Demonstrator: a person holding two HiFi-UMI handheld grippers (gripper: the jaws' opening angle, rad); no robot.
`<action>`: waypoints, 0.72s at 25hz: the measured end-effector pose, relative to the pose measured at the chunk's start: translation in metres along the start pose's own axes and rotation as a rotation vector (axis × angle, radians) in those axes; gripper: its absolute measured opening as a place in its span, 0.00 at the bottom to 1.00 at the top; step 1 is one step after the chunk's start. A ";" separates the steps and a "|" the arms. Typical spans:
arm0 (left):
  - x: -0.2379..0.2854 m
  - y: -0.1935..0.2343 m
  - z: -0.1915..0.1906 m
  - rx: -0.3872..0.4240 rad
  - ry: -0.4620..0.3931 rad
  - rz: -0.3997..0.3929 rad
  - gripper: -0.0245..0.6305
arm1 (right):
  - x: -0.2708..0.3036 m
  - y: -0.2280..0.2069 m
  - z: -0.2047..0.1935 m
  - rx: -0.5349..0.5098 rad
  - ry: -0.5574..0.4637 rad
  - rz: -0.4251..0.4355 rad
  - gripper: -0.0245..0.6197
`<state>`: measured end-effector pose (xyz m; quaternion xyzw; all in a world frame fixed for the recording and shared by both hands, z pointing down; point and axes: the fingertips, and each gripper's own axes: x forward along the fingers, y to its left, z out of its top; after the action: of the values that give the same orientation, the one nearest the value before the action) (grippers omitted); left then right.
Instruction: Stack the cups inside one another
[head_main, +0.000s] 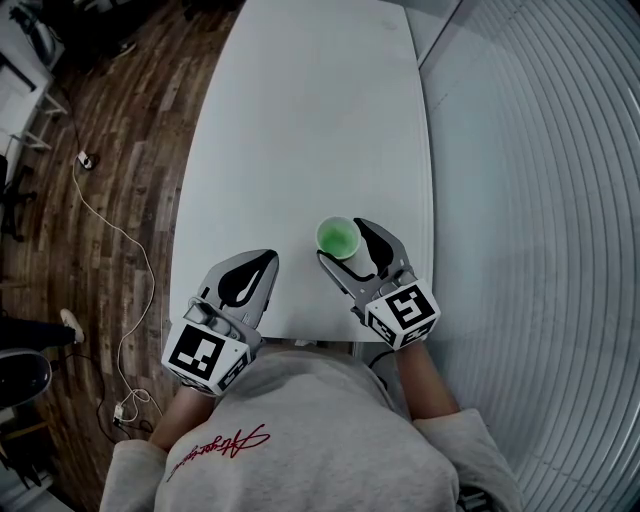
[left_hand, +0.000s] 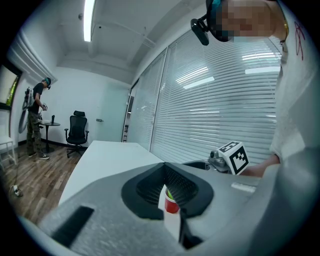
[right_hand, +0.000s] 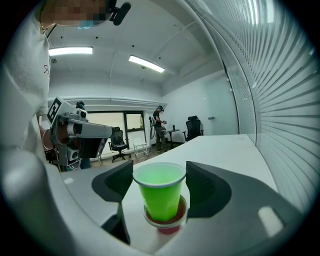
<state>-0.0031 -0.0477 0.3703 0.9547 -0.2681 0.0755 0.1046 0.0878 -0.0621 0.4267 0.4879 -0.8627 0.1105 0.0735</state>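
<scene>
Closest to the camera is the person's light grey jumper (head_main: 300, 440), with a gripper poking out on each side of it. Both grippers point away over the long white table (head_main: 310, 100).

On the table stands the bright green plastic cup (right_hand: 159, 192). It stands straight up with its open mouth on top. Its bottom sits inside a short red plastic cup (right_hand: 168, 228), and most of the green one sticks up out of it.

At the right gripper (head_main: 341, 240) the fingers are spread wide, one on each side of the green cup. They are very close to its rim (whether they touch it, I cannot tell).

At the left gripper (head_main: 268, 258) the fingers are pressed together with nothing in them. It rests to the left of the cups, apart from them.

Both cups are close to the near edge of the table and not far from its right edge. Lots of white table top stretches away beyond them. Brown wooden floor (head_main: 110, 150) lies to the left.
</scene>
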 end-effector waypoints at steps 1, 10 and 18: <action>0.000 0.000 0.000 0.000 0.000 0.001 0.03 | 0.000 0.000 -0.001 -0.001 0.002 0.000 0.55; -0.001 0.000 0.002 -0.001 0.000 0.005 0.03 | 0.001 -0.001 -0.004 0.000 0.013 0.005 0.55; 0.000 0.001 0.002 0.004 0.006 0.005 0.03 | 0.002 -0.004 -0.012 0.009 0.023 0.007 0.55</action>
<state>-0.0035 -0.0488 0.3686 0.9540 -0.2702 0.0793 0.1033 0.0903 -0.0624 0.4393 0.4838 -0.8631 0.1202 0.0806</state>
